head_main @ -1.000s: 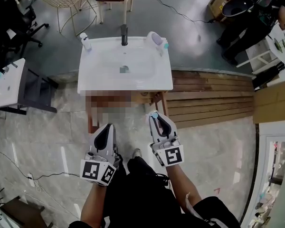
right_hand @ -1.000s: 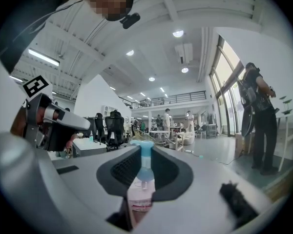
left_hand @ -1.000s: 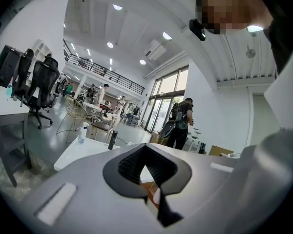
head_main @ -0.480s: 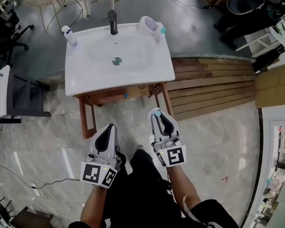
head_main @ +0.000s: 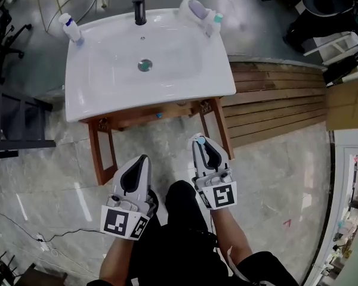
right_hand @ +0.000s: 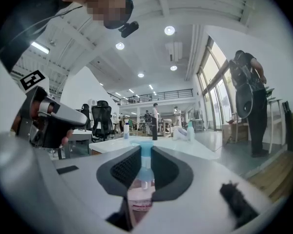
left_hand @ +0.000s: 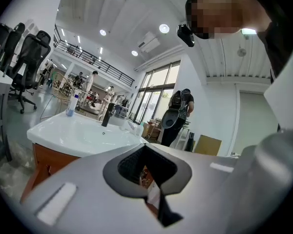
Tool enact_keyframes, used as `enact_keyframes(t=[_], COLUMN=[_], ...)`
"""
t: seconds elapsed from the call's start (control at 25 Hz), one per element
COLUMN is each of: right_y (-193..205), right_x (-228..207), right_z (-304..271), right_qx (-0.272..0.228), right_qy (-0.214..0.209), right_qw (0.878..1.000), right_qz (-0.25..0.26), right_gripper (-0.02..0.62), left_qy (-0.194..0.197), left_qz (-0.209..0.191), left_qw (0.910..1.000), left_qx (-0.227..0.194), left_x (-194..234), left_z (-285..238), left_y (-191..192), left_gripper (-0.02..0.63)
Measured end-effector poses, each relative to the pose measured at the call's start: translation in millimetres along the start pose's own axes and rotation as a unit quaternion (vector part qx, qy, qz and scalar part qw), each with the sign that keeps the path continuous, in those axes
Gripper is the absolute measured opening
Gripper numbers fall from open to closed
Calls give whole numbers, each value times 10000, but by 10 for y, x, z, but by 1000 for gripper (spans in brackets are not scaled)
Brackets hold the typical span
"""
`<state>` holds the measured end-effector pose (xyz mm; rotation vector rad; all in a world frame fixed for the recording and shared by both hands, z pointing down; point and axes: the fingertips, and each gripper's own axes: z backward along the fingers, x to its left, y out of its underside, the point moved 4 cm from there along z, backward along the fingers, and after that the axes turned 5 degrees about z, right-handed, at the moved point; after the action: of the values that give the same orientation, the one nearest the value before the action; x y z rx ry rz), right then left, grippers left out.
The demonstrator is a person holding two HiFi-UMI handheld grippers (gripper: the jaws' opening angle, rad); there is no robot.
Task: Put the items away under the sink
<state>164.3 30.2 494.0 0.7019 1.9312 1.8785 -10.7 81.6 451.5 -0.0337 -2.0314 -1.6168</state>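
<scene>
One small clear bottle with a pale-blue pump top [right_hand: 144, 165] is the thing in hand: it stands upright between the jaws of the right gripper [head_main: 200, 143], which are closed on its sides only part-way, the pads pressing on it and its blue top poking out past the tips. It hangs over the pale marble floor [head_main: 59, 177] in front of the front edge of the one white ceramic sink [head_main: 107, 94], near the front right leg of the brown wooden stand [head_main: 97, 151] that carries the basin. Two grippers show in all; the left gripper [head_main: 142, 161] is level with the right one, just beside it on the person's other side, and its jaws meet at the tips, with only the wood of the stand visible through the oval gap behind them. Two more bottles stand on the sink: a white one with a blue base [head_main: 70, 27] at the back left corner and a small teal-capped one [head_main: 215, 21] at the back right corner, touching one white and lilac rounded container [head_main: 196, 8]. One black tap [head_main: 138, 3] rises at the middle of the back edge. One platform of brown wooden slats [head_main: 274, 106] lies along the sink's right side.
</scene>
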Motion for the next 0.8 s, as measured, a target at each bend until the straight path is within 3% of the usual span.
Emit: enact_keyframes(t=[0.4, 0.8], right_y=[993, 2173], right_x=[35, 75], right_z=[-293, -469], right_qx=[-256, -349], right_qy=[47, 194], right_qw=[9996, 9989], right_qz=[125, 226], right_gripper=[71, 71], left_qy=[423, 397], left_qz=[-256, -483], left_qw=[9988, 9972], left_qx=[7, -402], left_x=[544, 1126], left_z=[-322, -493], left_y=[955, 1877], left_gripper=[6, 6])
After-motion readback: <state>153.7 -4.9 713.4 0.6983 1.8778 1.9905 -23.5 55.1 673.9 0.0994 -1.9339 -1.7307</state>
